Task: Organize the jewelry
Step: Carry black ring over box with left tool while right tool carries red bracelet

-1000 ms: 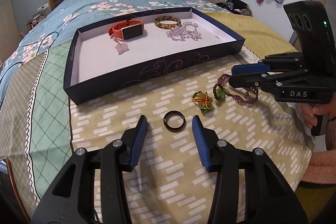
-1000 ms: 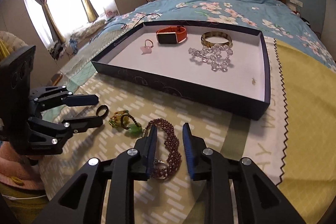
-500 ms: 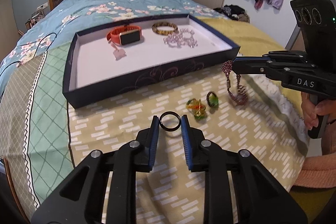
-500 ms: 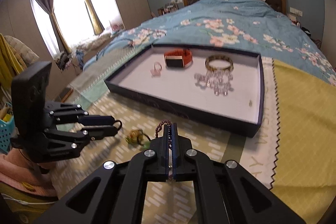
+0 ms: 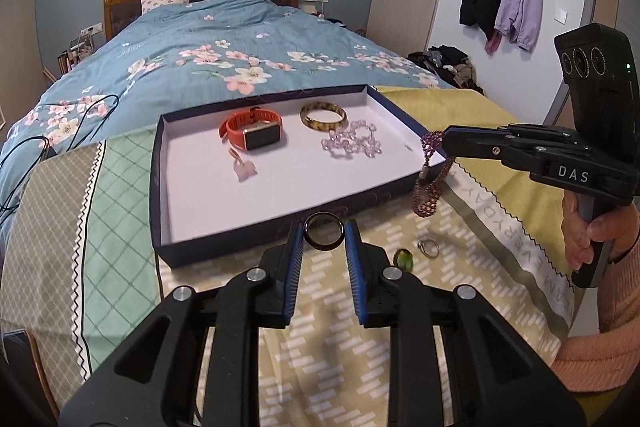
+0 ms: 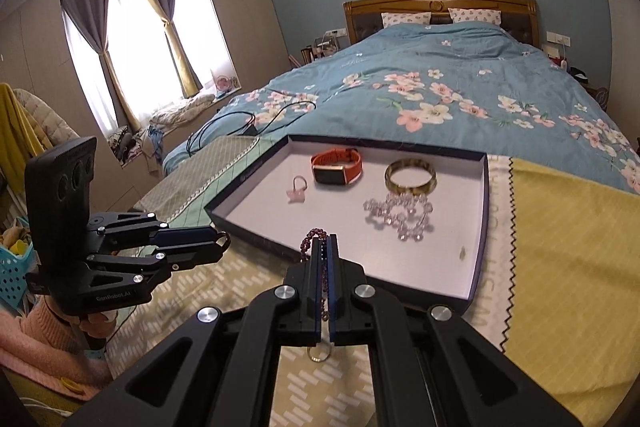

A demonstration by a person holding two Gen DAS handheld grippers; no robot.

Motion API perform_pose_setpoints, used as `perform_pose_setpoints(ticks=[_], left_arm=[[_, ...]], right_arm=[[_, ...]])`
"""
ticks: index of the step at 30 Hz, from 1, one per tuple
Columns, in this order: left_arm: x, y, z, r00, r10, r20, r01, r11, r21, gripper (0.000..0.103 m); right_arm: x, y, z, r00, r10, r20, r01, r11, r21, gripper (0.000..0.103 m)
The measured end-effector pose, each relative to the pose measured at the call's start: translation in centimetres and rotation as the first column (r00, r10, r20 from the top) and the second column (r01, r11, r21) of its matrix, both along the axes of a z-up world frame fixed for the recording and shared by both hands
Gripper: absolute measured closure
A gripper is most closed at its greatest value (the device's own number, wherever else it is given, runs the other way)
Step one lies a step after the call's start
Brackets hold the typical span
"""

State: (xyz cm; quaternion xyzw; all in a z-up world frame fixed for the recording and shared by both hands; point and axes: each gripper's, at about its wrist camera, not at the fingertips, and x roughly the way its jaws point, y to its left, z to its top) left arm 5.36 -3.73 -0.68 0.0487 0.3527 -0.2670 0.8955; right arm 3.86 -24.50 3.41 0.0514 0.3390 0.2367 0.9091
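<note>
My left gripper (image 5: 324, 235) is shut on a black ring (image 5: 324, 222) and holds it above the bedspread, just before the near wall of the dark blue tray (image 5: 240, 247). My right gripper (image 6: 325, 243) is shut on a purple beaded bracelet (image 5: 430, 179), which hangs at the tray's right front corner; in the right wrist view only a loop of it (image 6: 310, 241) shows. In the tray lie an orange watch (image 5: 254, 131), a tortoiseshell bangle (image 5: 323, 115), a clear bead bracelet (image 5: 352, 143) and a pink pendant ring (image 5: 242, 163).
A green ring (image 5: 403, 259) and a small silver ring (image 5: 429, 247) lie on the yellow patterned cloth (image 5: 360, 367) to the right of my left gripper. Black cables (image 6: 248, 123) lie on the blue floral quilt beyond the tray's left side.
Both grippers closed and lifted their pieces off the cloth, the left with the black ring and the right with the purple bracelet. Both have moved up toward the tray.
</note>
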Motion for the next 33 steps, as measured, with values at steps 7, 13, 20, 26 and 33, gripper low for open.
perform_pose_setpoints(ticks=[7,13,20,26,33], left_arm=[[1.2,0.0,0.4,1.0,0.015,0.018,-0.015,1.0,-0.005,0.081],[2.8,0.3,0.6,0.999,0.044,0.028,-0.044,0.999,-0.002,0.081],[4.8,0.1,0.1,0.997,0.071,0.026,-0.071,0.997,0.018,0.081],[6.4,-0.2,-0.5,0.997,0.083,0.009,-0.083,0.996,0.025,0.081],[7.7,-0.4,-1.5,0.995,0.097,-0.016,-0.097,0.994,0.041,0.081]], right_arm=[[1.1,-0.7,0.7,0.999,-0.025,0.02,0.024,1.0,0.014,0.102],[2.6,-1.4,0.8,0.999,-0.05,0.018,0.049,0.998,0.029,0.102],[4.5,-1.7,0.1,0.998,-0.067,-0.005,0.067,0.997,0.038,0.102],[6.1,-1.6,-0.8,0.997,-0.069,-0.037,0.071,0.996,0.054,0.102],[7.6,-1.4,-1.6,0.995,-0.072,-0.067,0.076,0.995,0.056,0.102]])
